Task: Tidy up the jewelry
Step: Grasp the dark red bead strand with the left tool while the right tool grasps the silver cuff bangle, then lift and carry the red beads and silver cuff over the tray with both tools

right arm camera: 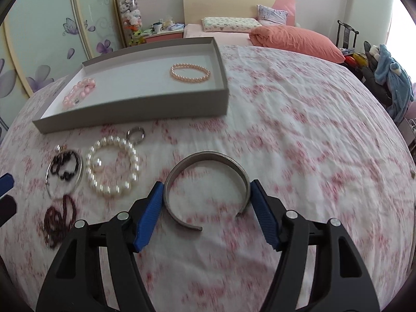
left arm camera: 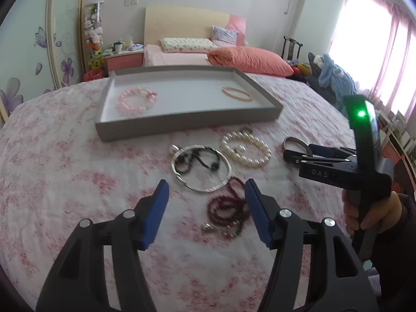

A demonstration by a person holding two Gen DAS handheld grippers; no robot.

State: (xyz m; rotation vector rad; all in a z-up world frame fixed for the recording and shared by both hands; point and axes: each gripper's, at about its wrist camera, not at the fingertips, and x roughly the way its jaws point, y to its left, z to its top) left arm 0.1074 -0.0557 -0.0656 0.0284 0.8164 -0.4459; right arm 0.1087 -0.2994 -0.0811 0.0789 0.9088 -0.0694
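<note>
A grey tray (left arm camera: 182, 122) (right arm camera: 135, 114) on the bed holds a pink bead bracelet (left arm camera: 136, 101) (right arm camera: 78, 93) and a peach pearl bracelet (left arm camera: 237, 93) (right arm camera: 190, 75). In front of it lie a white pearl bracelet (left arm camera: 245, 150) (right arm camera: 113, 166), a silver hoop (left arm camera: 201, 167) (right arm camera: 63, 173) with dark beads inside, a dark red bead string (left arm camera: 228, 208) (right arm camera: 58, 218) and a small ring (right arm camera: 135, 134). My left gripper (left arm camera: 206, 189) is open above the red beads. My right gripper (right arm camera: 206, 195) (left arm camera: 288, 153) has its fingers against both sides of a silver cuff bangle (right arm camera: 205, 174) (left arm camera: 296, 141).
The bed cover (right arm camera: 299, 130) is white with pink flowers. Pillows and an orange duvet (left arm camera: 249, 59) lie at the far end. A chair with blue clothes (right arm camera: 390, 78) stands to the right, a wardrobe to the left.
</note>
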